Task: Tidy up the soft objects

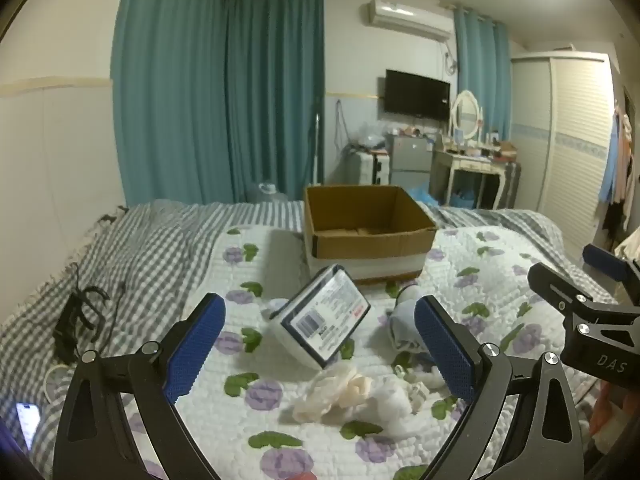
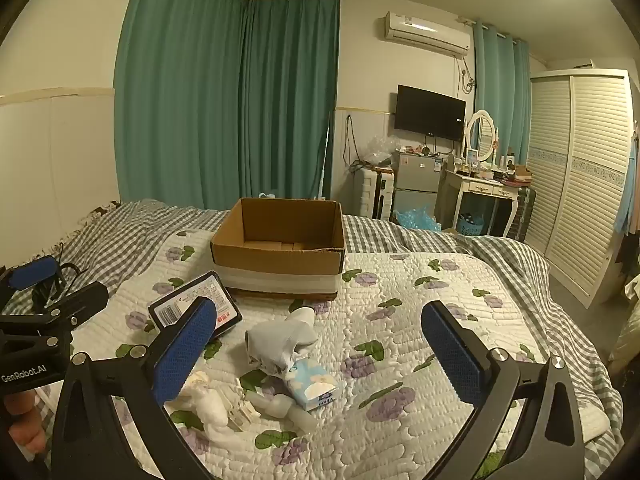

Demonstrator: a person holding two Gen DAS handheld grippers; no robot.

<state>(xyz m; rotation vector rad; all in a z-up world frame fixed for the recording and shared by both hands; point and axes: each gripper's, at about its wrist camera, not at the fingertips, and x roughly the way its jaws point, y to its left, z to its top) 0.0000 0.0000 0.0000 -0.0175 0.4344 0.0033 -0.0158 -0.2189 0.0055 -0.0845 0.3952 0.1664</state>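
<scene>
Bed with white quilted floral cover (image 2: 400, 280) over grey gingham sheet (image 2: 132, 224)

An open brown cardboard box (image 2: 280, 240) sits on it; nearer than the box lie a black-edged labelled packet (image 2: 192, 308), grey-blue cloth (image 2: 280, 340), blue tissue pack (image 2: 314, 386) and cream crumpled cloth (image 1: 340, 392).

Left wrist view: we look forward along the left gripper (image 1: 320, 344), low over the floral quilt (image 1: 460, 280), facing the cardboard box (image 1: 368, 236) beyond the fingertips and the far wall past it. The soft clutter lies close, between and just below the jaws. The right gripper (image 1: 592, 292) enters at our right edge.

Right wrist view: we look along the right gripper (image 2: 316, 344), same height, same heading, set slightly to the right. The cardboard box (image 2: 280, 240) sits ahead, left of the jaw gap. The left gripper (image 2: 44, 292) enters at our left edge.

Shared: quilt, box, the dark-backed packet (image 1: 324, 316) (image 2: 192, 306), curtains, the television wall.
</scene>
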